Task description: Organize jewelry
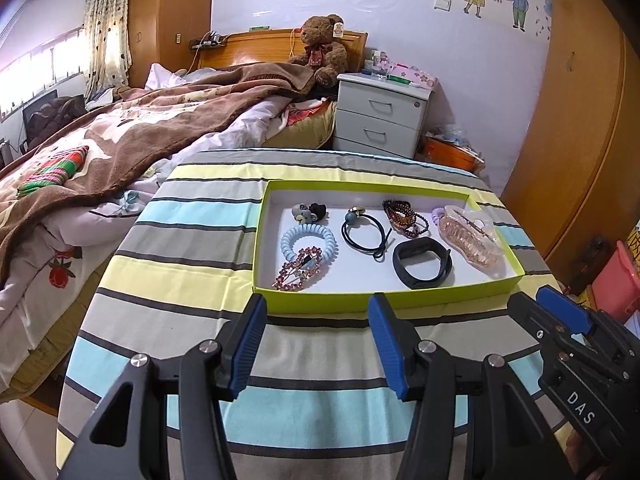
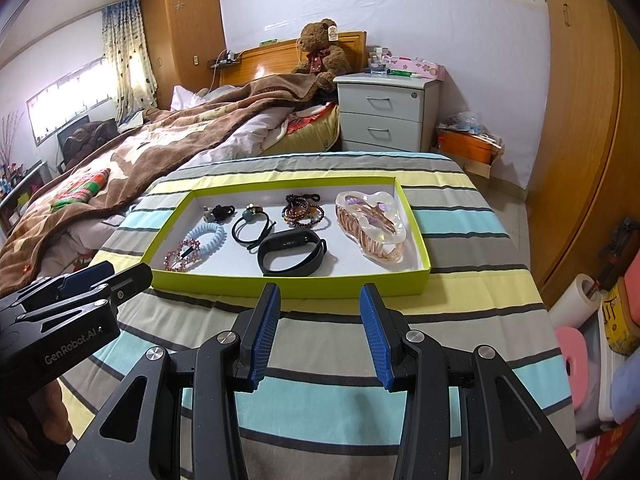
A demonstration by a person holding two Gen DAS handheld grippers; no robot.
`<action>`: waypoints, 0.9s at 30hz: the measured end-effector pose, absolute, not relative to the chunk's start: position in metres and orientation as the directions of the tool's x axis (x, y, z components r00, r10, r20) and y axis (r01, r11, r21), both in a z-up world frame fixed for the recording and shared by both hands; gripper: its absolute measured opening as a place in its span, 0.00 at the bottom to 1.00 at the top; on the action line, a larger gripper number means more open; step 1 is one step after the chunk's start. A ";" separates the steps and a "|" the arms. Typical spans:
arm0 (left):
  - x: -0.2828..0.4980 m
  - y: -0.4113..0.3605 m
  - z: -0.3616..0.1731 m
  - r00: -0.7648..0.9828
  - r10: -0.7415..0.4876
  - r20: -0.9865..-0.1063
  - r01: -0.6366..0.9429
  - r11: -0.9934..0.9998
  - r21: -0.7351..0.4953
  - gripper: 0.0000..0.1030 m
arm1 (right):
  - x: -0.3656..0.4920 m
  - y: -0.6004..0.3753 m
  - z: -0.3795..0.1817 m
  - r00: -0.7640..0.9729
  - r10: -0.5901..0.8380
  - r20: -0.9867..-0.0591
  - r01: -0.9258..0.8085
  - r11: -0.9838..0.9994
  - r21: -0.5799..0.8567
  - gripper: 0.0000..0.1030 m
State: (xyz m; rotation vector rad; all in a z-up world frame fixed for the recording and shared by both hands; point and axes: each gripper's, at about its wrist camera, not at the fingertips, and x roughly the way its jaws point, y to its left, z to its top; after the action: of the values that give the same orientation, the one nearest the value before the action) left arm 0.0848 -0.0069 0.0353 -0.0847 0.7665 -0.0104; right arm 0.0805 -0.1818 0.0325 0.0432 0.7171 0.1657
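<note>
1. Both grippers hover side by side over the striped surface (image 1: 192, 264), fingers spread wide and empty. The left gripper (image 1: 316, 312) and right gripper (image 2: 320, 300) each point at the near wall of the green tray (image 1: 320, 302), stopping just short of it, a stance that suggests nothing has been chosen yet.

2. Just beyond the left fingers (image 1: 250, 344) lies a pink rhinestone clip (image 1: 296, 268), overlapping a pale blue coil hair tie (image 1: 308, 240). Farther ahead sits a small grey-and-black charm tie (image 1: 310, 213).

3. Straight ahead of the right fingers (image 2: 374, 332), a black fitness band (image 2: 292, 256) rests nearest the tray's front wall. Behind it are a black elastic with a bead (image 2: 252, 226) and a heap of dark beaded bracelets (image 2: 302, 212).

4. To the right of the right gripper, a large translucent claw clip (image 2: 372, 228) fills the tray's end, lying flat, apart from the rest.

5. All pieces already sit inside the tray, mostly spaced apart; the sorting looks largely done, or not yet disturbed.

6. Beyond the surface stand a bed (image 1: 120, 128) and a white nightstand (image 2: 386, 112).
</note>
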 end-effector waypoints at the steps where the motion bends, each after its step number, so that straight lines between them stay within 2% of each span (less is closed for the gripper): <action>1: 0.085 -0.008 0.035 0.720 -0.035 -0.693 -0.023 0.997 -0.075 0.53 | 0.080 -0.182 0.032 0.741 0.166 -0.650 -0.137 0.986 0.096 0.41; 27: 0.087 -0.003 0.032 0.712 -0.016 -0.702 -0.048 0.996 -0.071 0.53 | 0.081 -0.183 0.032 0.742 0.164 -0.650 -0.134 0.986 0.096 0.41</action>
State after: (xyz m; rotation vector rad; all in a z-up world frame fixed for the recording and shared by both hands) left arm 0.0875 -0.0027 0.0318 -0.0864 0.7788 0.0181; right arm 0.0808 -0.1827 0.0323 0.0436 0.7168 0.1637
